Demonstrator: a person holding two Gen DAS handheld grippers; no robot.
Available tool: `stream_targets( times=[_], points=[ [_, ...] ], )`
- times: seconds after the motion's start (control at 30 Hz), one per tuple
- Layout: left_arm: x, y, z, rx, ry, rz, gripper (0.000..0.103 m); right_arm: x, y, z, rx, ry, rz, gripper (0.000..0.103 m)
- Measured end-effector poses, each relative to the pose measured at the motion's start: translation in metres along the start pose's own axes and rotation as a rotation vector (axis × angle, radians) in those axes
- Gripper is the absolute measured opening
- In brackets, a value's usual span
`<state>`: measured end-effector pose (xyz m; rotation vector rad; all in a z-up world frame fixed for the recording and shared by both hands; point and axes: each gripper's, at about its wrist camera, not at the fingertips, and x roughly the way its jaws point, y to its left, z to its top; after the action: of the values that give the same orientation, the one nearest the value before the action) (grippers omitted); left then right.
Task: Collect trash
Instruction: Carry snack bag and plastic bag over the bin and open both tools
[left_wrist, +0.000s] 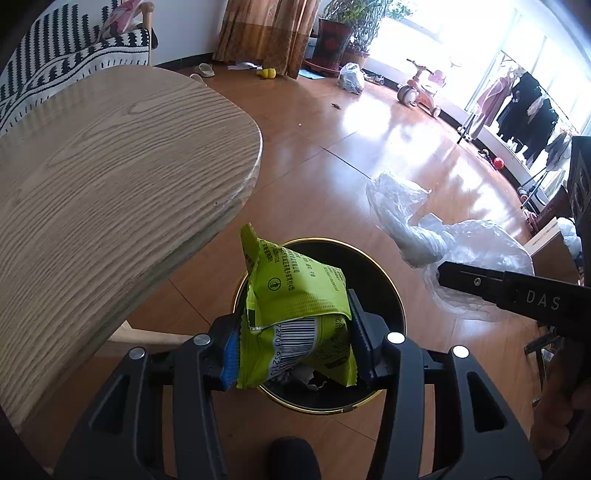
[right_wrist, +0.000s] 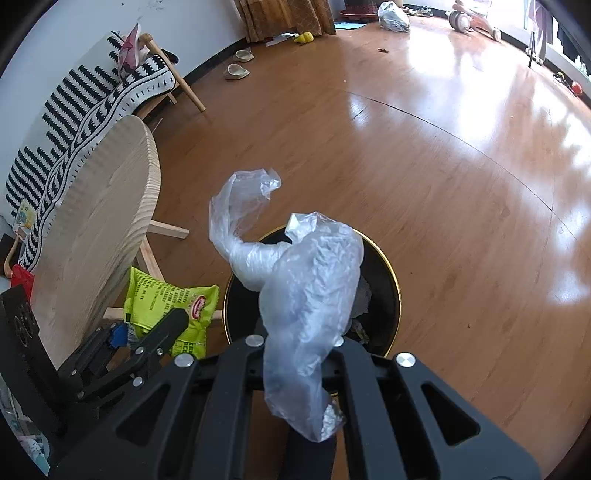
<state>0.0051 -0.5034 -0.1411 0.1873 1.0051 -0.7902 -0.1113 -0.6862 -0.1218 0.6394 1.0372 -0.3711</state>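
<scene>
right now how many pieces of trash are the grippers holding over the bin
2: a green snack bag in the left gripper, and a clear plastic bag in the right gripper. More already lies in the bin.

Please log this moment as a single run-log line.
left gripper: shut on green snack packet | right gripper: shut on clear plastic bag | both above black bin

"DAS" stands on the right gripper (left_wrist: 458, 275) arm.

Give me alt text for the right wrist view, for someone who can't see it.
The right gripper holds a crumpled clear plastic bag above a black bin with a gold rim. At lower left, the left gripper holds a green snack packet beside a round wooden table.
</scene>
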Motion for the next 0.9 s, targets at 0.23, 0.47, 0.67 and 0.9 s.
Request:
stream_targets(
  times=[0.23, 0.47, 0.67, 0.9],
  points=[
    [0.002, -0.001, 0.000, 0.001, 0.007, -0.001, 0.048, 0.001, -0.004, 0.003, 0.011, 0.009, 0.007, 0.002],
    [0.002, -0.002, 0.000, 0.002, 0.008, -0.002, 0.048, 0.000, -0.006, 0.004, 0.023, 0.002, 0.009, 0.068],
    [0.005, -0.002, 0.000, 0.006, 0.011, -0.002, 0.048, -0.010, -0.004, 0.007, 0.024, -0.043, 0.015, 0.081],
    [0.008, -0.007, -0.004, 0.015, 0.017, -0.027, 0.049, -0.013, -0.003, 0.008, 0.034, -0.062, -0.001, 0.081]
  ],
)
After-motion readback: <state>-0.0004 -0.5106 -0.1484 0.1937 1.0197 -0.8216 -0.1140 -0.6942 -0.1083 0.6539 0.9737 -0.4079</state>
